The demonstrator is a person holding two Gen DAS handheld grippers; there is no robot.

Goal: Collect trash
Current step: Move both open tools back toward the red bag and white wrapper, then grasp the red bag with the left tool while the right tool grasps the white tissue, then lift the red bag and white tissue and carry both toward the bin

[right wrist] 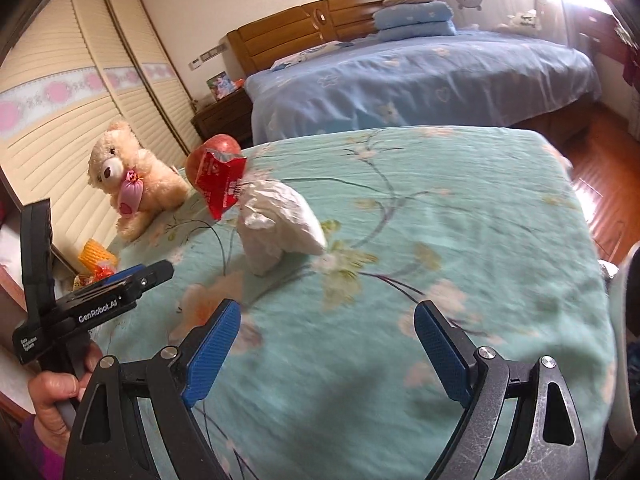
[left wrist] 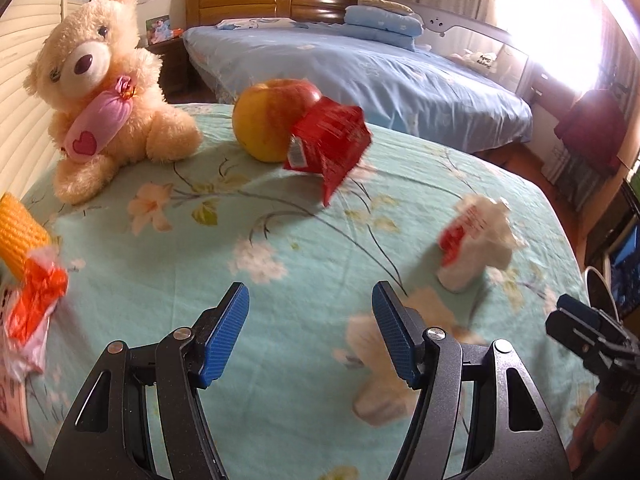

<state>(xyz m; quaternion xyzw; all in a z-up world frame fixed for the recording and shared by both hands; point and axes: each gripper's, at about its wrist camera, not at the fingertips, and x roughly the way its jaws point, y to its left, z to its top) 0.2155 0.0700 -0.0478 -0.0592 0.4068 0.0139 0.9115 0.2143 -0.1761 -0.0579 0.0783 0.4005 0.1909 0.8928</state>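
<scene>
A table under a teal floral cloth point(left wrist: 304, 280) carries the trash. A red crumpled wrapper point(left wrist: 328, 144) leans against an apple point(left wrist: 264, 120) at the far side. To the right lies a white crumpled wrapper with red print point(left wrist: 476, 236). An orange-and-white wrapper point(left wrist: 32, 308) lies at the left edge. My left gripper point(left wrist: 310, 332) hovers open over bare cloth, holding nothing. In the right wrist view, my right gripper point(right wrist: 328, 348) is wide open and empty, with the white wrapper point(right wrist: 280, 224) ahead and the red wrapper point(right wrist: 220, 180) beyond it.
A plush bear point(left wrist: 104, 92) sits at the far left of the table, and a yellow foam net point(left wrist: 20, 232) lies beside the orange wrapper. A blue bed point(left wrist: 360, 68) stands behind. A person's hand point(right wrist: 56, 396) holds the left gripper point(right wrist: 152, 271).
</scene>
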